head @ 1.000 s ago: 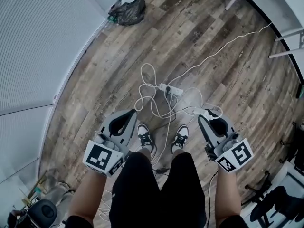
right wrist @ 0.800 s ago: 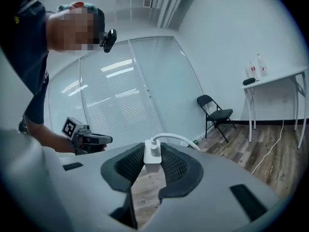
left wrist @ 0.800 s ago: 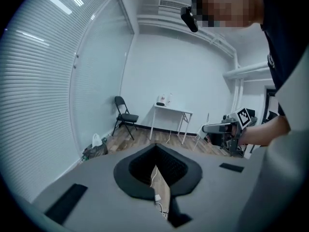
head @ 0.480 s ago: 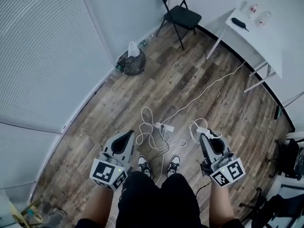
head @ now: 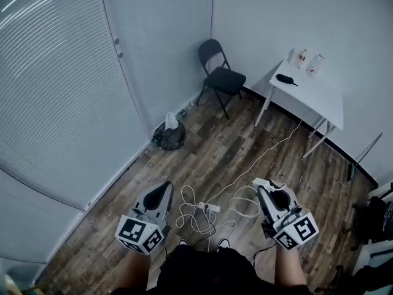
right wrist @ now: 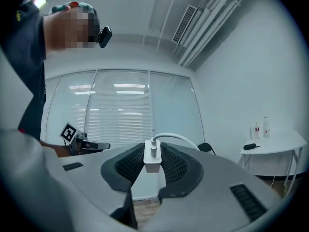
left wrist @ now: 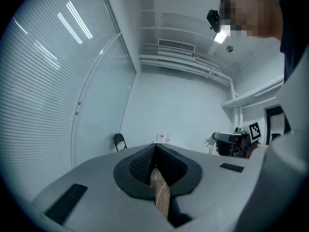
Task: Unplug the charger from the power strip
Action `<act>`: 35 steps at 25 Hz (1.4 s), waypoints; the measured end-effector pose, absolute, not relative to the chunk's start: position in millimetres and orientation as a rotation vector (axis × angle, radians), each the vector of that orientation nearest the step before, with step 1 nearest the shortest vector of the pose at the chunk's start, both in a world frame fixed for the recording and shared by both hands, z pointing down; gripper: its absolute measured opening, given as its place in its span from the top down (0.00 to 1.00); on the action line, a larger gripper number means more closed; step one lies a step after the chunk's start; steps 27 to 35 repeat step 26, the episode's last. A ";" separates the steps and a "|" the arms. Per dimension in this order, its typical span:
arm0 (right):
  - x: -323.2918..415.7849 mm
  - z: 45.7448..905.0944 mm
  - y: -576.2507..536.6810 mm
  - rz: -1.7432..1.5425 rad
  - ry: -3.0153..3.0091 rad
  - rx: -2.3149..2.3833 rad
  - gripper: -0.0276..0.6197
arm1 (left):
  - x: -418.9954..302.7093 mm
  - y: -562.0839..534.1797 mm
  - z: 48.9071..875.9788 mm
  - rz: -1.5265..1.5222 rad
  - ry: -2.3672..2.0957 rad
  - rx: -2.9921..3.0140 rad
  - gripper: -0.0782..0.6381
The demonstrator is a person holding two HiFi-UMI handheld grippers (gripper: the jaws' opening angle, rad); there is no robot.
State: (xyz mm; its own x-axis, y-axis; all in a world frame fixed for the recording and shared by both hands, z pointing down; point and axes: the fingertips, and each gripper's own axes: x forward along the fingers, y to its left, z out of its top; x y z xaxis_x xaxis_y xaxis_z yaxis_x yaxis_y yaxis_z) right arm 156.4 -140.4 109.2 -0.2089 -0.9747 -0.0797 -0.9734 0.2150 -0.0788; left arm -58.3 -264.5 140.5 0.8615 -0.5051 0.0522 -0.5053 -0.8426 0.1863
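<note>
My right gripper (head: 261, 188) is shut on a small white charger (right wrist: 152, 158), pinched upright between its black pads, with a white cable (right wrist: 176, 138) curving off its top. In the head view the charger (head: 260, 182) hangs high above the floor. Below it, loops of its cable (head: 245, 203) trail down. The white power strip (head: 207, 208) lies on the wood floor among tangled white cords, apart from the charger. Level with the right one, my left gripper (head: 164, 187) is held up at the left. Its jaws are shut (left wrist: 155, 150) with nothing between them.
A black folding chair (head: 221, 74) stands against the far wall. A white table (head: 319, 97) with bottles and a dark object is at the back right. A black bin bag (head: 169, 137) sits by the blinds. A long white cord (head: 270, 149) crosses the floor toward the table.
Both grippers and the head camera have risen far above the floor. The charger stays in the right gripper and its cable trails below. The power strip now looks small and distant.
</note>
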 end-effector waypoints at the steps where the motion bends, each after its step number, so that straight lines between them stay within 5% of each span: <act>1: 156.6 104.5 -134.9 0.001 2.356 -1.899 0.79 | -58.1 -259.2 133.6 -0.014 -0.784 2.854 0.87; 35: 159.9 77.1 -115.6 0.083 2.350 -1.867 0.79 | -48.2 -223.7 102.7 -0.026 -0.718 3.005 0.87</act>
